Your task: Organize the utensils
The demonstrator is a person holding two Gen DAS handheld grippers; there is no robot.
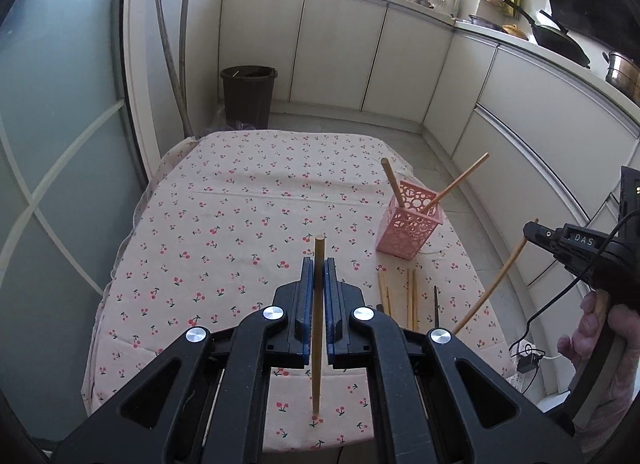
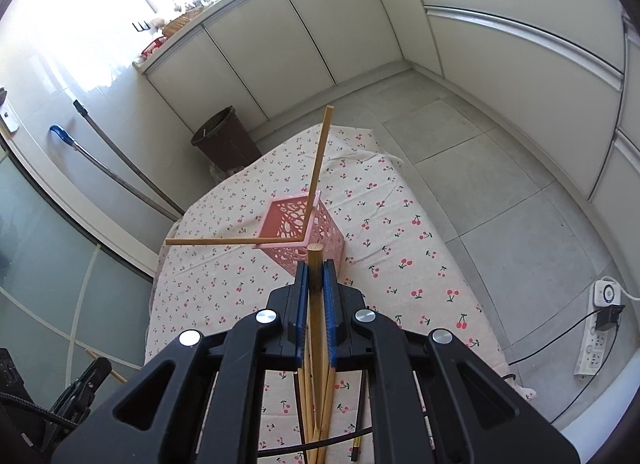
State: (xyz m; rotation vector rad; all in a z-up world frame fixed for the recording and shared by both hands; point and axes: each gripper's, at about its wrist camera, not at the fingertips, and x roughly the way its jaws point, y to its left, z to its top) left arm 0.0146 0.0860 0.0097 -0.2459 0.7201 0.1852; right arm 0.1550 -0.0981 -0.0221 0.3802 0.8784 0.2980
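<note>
A pink perforated holder (image 1: 409, 224) stands on the cherry-print tablecloth (image 1: 240, 216) at the right, with two wooden chopsticks leaning out of it. My left gripper (image 1: 319, 270) is shut on a wooden chopstick (image 1: 318, 344), held above the cloth left of the holder. My right gripper (image 2: 315, 274) is shut on another wooden chopstick (image 2: 315, 304), just in front of and above the holder (image 2: 304, 232). It also shows in the left wrist view (image 1: 560, 240). Several loose chopsticks (image 1: 410, 298) and a dark one (image 1: 437, 306) lie on the cloth near the holder.
A brown waste bin (image 1: 248, 94) stands on the floor beyond the table. White cabinets (image 1: 400, 64) run along the back and right. Mop handles (image 1: 176, 64) lean at the left. A power strip (image 2: 600, 332) with cables lies on the floor at the right.
</note>
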